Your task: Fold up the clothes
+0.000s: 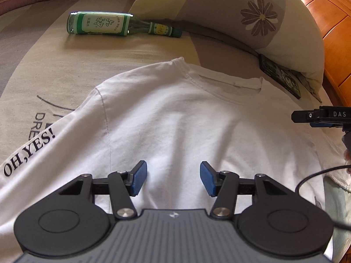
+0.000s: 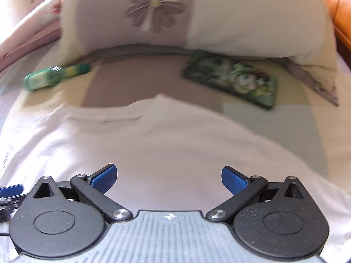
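Nearest the lens, the left gripper (image 1: pixel 173 178) hangs over the cloth, black linkage arms and ribbed blue pads standing partly apart with nothing between them. The right gripper (image 2: pixel 169 178) is spread wide, its textured blue pads clear of the fabric, nothing caught in the gap.

Now the big pieces. The bed sheet (image 1: pixel 43 70) runs under everything, soft and blocked in beige, grey and taupe, with part of a printed word cut off by a sleeve. Spread flat on it lies the white T-shirt (image 1: pixel 175 127), matte cotton, lightly creased, round ribbed collar toward the far side; its left sleeve carries black lettering, "OH,YES!". The hem is hidden under both tools.

Far behind, a plump pillow (image 2: pixel 241 22) shows a stitched mauve daisy. At the far right, glossy orange wood of the headboard (image 1: pixel 329 22).

Smaller: a phone (image 2: pixel 232 79) in a green cartoon case, tucked partly under the pillow, blurred. Far left, a green glass bottle (image 1: pixel 105 24) lies on its side, capped; contents unreadable.
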The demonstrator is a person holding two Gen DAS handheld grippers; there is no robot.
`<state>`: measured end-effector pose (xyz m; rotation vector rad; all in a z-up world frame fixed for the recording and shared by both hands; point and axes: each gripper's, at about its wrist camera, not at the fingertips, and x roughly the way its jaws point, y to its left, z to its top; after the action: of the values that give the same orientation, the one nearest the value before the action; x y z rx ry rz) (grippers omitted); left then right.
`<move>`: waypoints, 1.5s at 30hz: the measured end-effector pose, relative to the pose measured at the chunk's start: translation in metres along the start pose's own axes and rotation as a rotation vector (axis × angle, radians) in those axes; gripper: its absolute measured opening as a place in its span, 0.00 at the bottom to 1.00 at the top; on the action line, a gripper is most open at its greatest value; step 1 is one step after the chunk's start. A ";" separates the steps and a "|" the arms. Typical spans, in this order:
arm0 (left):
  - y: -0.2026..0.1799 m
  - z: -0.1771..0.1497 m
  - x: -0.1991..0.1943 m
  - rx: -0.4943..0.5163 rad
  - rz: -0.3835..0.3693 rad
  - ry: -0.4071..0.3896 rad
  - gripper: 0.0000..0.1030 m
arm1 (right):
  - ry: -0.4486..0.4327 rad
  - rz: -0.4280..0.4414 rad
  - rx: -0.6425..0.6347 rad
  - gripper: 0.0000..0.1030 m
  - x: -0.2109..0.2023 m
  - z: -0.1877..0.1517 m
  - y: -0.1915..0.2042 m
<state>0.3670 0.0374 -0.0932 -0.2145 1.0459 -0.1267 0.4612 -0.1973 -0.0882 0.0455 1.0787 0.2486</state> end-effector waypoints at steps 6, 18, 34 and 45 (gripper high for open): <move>0.011 -0.004 0.005 -0.029 -0.013 -0.012 0.55 | 0.061 0.020 -0.062 1.00 0.028 -0.019 0.031; 0.037 0.001 -0.015 -0.100 -0.006 -0.066 0.55 | 0.063 -0.017 -0.089 1.00 0.039 -0.021 0.035; 0.112 -0.078 -0.070 -0.259 0.196 -0.036 0.55 | 0.093 0.090 -0.258 1.00 0.026 0.009 0.094; 0.157 -0.107 -0.102 -0.324 0.280 -0.105 0.55 | 0.118 0.598 -0.818 0.94 0.048 0.040 0.311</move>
<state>0.2238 0.1981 -0.0960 -0.3608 0.9780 0.3065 0.4619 0.1193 -0.0622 -0.3894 0.9912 1.2267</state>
